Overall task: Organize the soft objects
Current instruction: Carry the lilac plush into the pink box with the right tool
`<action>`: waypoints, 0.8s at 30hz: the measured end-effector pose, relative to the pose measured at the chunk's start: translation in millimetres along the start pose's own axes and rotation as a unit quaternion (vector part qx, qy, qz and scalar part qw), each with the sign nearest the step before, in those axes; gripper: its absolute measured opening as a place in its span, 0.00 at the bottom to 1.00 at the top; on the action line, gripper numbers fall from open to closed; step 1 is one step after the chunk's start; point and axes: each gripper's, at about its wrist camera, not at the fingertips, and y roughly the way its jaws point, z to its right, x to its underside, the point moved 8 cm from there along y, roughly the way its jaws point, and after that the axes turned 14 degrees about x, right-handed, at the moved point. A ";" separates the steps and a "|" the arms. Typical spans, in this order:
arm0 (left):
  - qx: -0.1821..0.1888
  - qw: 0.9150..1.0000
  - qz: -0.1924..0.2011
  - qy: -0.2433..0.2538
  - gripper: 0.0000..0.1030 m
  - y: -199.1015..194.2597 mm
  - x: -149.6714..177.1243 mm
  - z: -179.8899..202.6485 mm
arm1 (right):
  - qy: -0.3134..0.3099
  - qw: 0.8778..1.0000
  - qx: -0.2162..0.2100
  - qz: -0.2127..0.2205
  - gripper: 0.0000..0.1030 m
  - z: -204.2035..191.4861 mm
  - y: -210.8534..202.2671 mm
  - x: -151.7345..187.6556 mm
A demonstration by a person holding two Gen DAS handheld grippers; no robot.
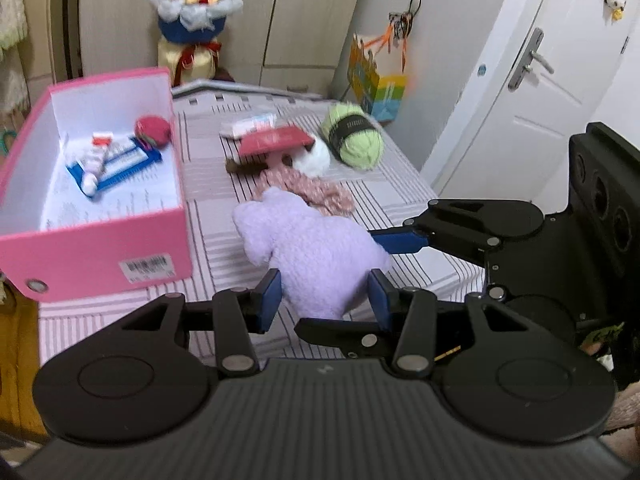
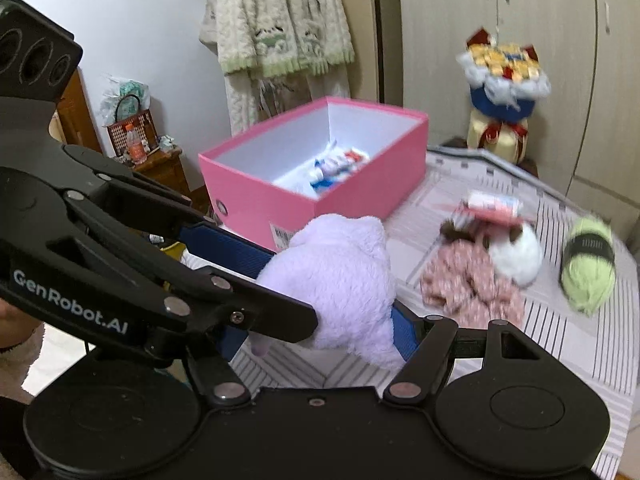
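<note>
A lilac plush toy is held between both grippers above the striped table. My left gripper is shut on its near end, one blue pad on each side. My right gripper is shut on the same plush; in the left wrist view its blue finger meets the toy from the right. The open pink box stands left of the plush and holds a red soft ball and tubes. A green yarn ball, a pink floral cloth and a white plush lie behind.
A red card and a small packet lie on the table by the white plush. A gift bag stands at the table's far corner, a bouquet behind the box, a white door to the right.
</note>
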 end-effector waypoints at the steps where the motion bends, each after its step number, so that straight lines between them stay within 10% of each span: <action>1: -0.002 1.000 0.007 0.005 0.43 -5.2 -2.8 -0.7 | -0.004 1.000 0.002 0.008 0.74 -2.3 -1.8 -4.8; 16: -0.050 0.992 0.111 0.018 0.46 -53.9 -58.7 -56.2 | -0.004 0.995 -0.025 0.096 0.75 -23.0 33.7 -89.2; 24: -0.071 0.989 0.122 -0.039 0.47 -42.3 -78.9 -119.5 | 0.029 0.994 -0.088 0.065 0.74 -20.8 97.1 -112.5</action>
